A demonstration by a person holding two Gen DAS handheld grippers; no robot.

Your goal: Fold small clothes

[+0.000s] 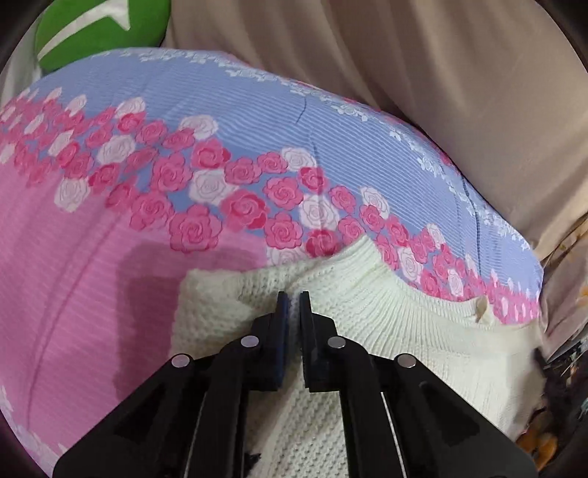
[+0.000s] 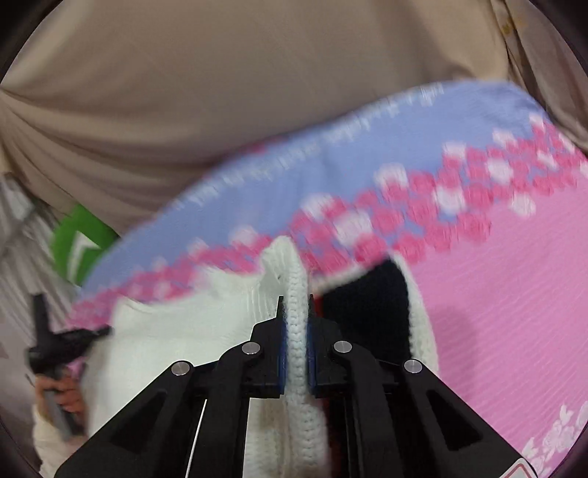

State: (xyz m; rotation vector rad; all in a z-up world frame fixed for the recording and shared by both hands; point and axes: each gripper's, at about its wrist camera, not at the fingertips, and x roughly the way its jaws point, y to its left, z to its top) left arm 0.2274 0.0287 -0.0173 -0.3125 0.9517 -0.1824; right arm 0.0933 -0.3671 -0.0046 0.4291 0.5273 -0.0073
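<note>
A cream knit sweater (image 1: pixel 386 331) lies on a bed cover, its ribbed hem toward the rose band. My left gripper (image 1: pixel 293 298) points down onto it, jaws nearly together with a thin pinch of knit between the pads. In the right wrist view, my right gripper (image 2: pixel 296 305) is shut on a thick ribbed edge of the sweater (image 2: pixel 297 331), which stands up between the blue pads. A dark patch of the sweater (image 2: pixel 367 312) shows just right of that edge. The rest of the garment (image 2: pixel 176 342) spreads left, blurred.
The bed cover (image 1: pixel 92 275) is pink with a band of roses and a lilac far part. A beige curtain (image 1: pixel 441 73) hangs behind it. A green cushion (image 1: pixel 103 29) sits at the far left. A person's hand (image 2: pixel 62 397) holds a black handle at the left edge of the right wrist view.
</note>
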